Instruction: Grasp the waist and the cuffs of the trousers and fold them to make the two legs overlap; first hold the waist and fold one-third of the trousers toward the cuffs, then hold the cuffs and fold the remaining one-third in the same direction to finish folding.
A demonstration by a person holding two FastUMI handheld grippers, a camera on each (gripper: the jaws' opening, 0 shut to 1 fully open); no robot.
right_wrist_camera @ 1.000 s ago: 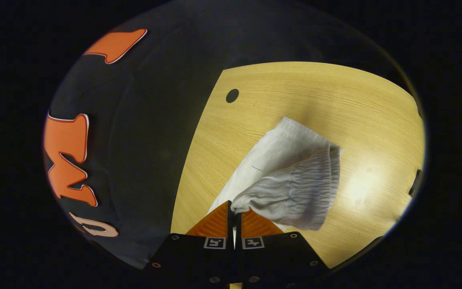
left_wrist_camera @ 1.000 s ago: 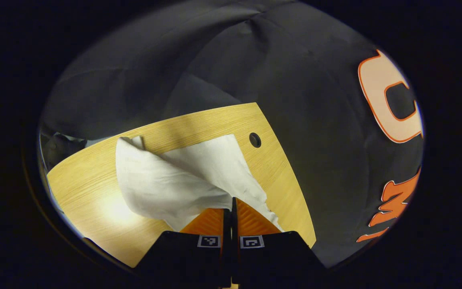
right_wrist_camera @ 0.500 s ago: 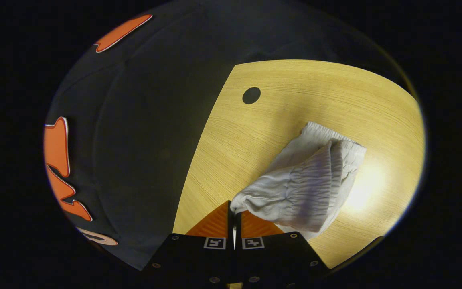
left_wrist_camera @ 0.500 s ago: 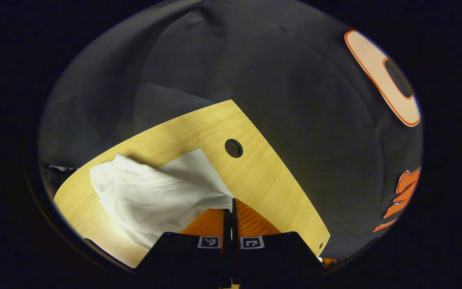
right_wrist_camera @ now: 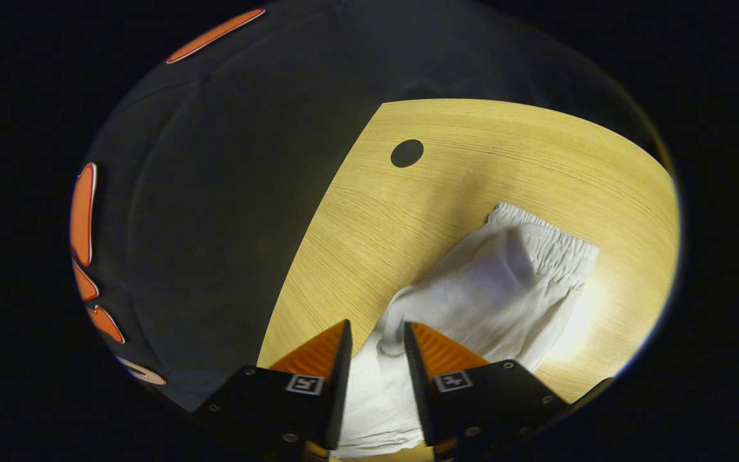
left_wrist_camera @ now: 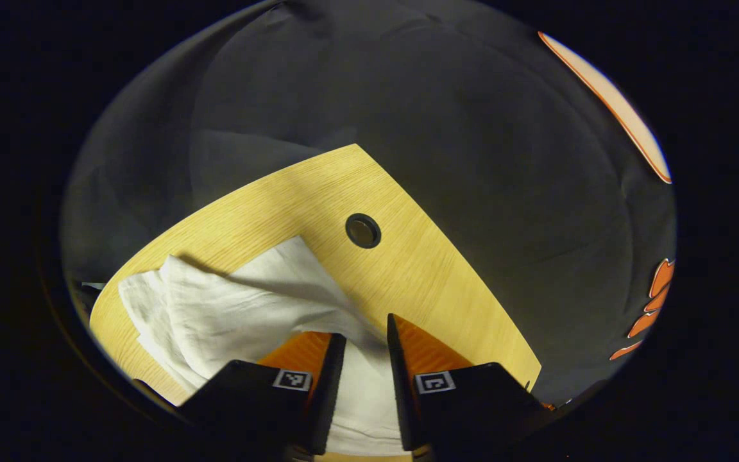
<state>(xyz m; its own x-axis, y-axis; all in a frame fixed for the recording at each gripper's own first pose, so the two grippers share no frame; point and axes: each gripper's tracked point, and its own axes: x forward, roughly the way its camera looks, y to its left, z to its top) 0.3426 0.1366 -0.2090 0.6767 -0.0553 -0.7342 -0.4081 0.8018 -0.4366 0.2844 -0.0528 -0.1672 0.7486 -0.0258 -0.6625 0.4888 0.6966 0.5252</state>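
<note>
White trousers [left_wrist_camera: 241, 308] lie folded over themselves on the wooden table [left_wrist_camera: 318, 192]. In the left gripper view my left gripper [left_wrist_camera: 365, 333] is open, its fingers standing apart just above a cloth edge that runs between them. In the right gripper view the trousers [right_wrist_camera: 498, 289] show their gathered elastic waistband [right_wrist_camera: 555, 240] at the far end. My right gripper [right_wrist_camera: 376, 340] is open too, and the near cloth edge lies in the gap, with neither finger pressing on it.
A round cable hole [left_wrist_camera: 363, 230] sits in the table beyond the cloth, and in the right gripper view the cable hole [right_wrist_camera: 407, 153] is near the table's far edge. The booth's black cloth wall [left_wrist_camera: 472, 128] surrounds the table.
Both grippers were shut on lifted cloth edges, carried them down over the trousers, and have now opened. The cloth has dropped flat onto the layer beneath.
</note>
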